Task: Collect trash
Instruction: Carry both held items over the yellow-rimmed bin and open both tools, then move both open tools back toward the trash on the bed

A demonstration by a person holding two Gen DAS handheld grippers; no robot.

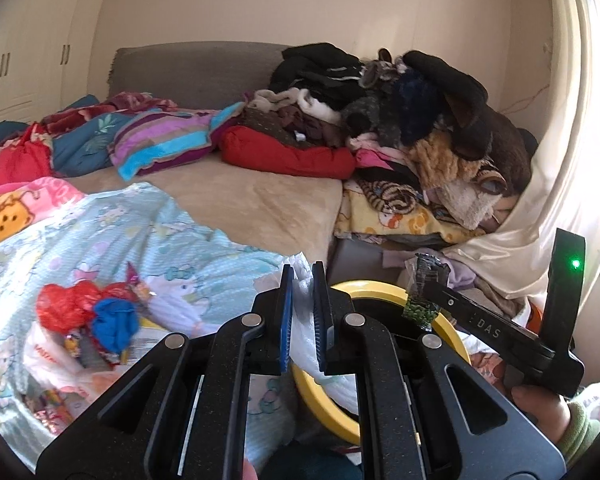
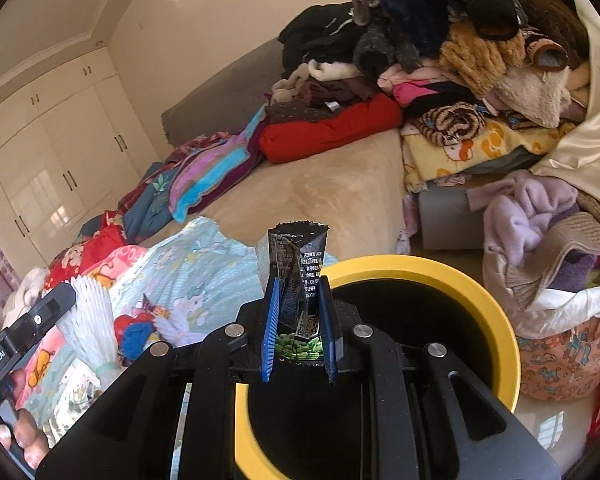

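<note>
- Right gripper [image 2: 298, 312] is clamped on a black snack packet [image 2: 296, 276] above the yellow bin rim [image 2: 496, 304].
- Left gripper [image 1: 300, 320] is pinched on white crinkled paper [image 1: 302, 312] by the bed edge [image 1: 332, 236].
- More wrappers [image 1: 88, 316] lie on the blue blanket [image 1: 160, 232].

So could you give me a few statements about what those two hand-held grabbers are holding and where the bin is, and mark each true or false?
1. The right gripper holds a black snack packet with green peas printed on it. True.
2. The left gripper is empty. False: its fingers are shut on white pleated paper.
3. The bin has a yellow rim. True.
4. The snack packet already lies inside the bin. False: it is gripped above the rim.
5. Red and blue scraps lie on the pale blue bedcover. True.
</note>
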